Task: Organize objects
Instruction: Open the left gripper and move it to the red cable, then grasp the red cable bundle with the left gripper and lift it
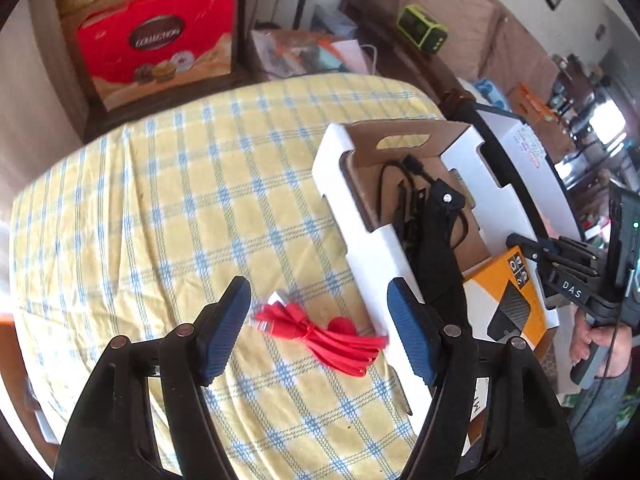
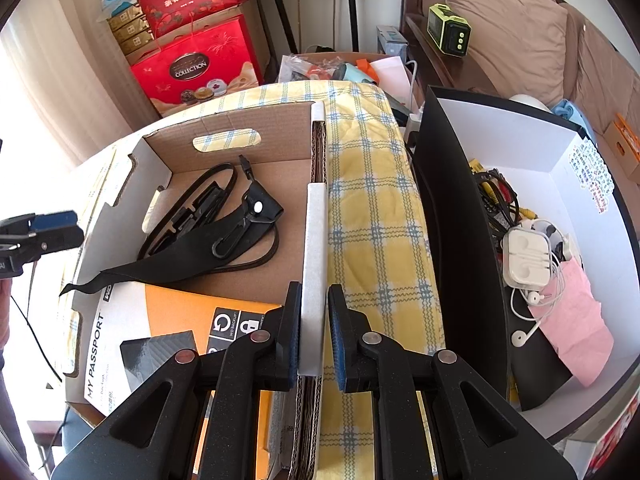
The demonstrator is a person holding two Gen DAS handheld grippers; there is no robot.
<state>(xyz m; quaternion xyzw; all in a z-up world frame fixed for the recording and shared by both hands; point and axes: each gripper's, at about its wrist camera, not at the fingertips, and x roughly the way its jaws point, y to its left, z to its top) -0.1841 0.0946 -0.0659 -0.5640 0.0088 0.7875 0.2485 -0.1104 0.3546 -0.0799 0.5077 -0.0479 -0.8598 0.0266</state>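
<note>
A bundled red cable (image 1: 320, 330) lies on the yellow checked tablecloth (image 1: 180, 208). My left gripper (image 1: 318, 324) is open, its blue-padded fingers on either side of the cable, just above it. Right of it stands a white cardboard box (image 1: 352, 224) holding black straps (image 1: 436, 216) and an orange hard-drive package (image 1: 508, 300). My right gripper (image 2: 314, 330) is shut on the box's right wall (image 2: 314, 240). The straps (image 2: 208, 232) and the package (image 2: 172, 332) show inside the box. The left gripper's tip shows in the right wrist view (image 2: 44, 232).
A black-and-white box (image 2: 528, 148) to the right holds cables, white earphones (image 2: 526, 260) and a pink bag (image 2: 572, 320). Red gift boxes (image 2: 192, 68) are stacked behind the table. A green device (image 2: 448, 30) sits on a dark ledge.
</note>
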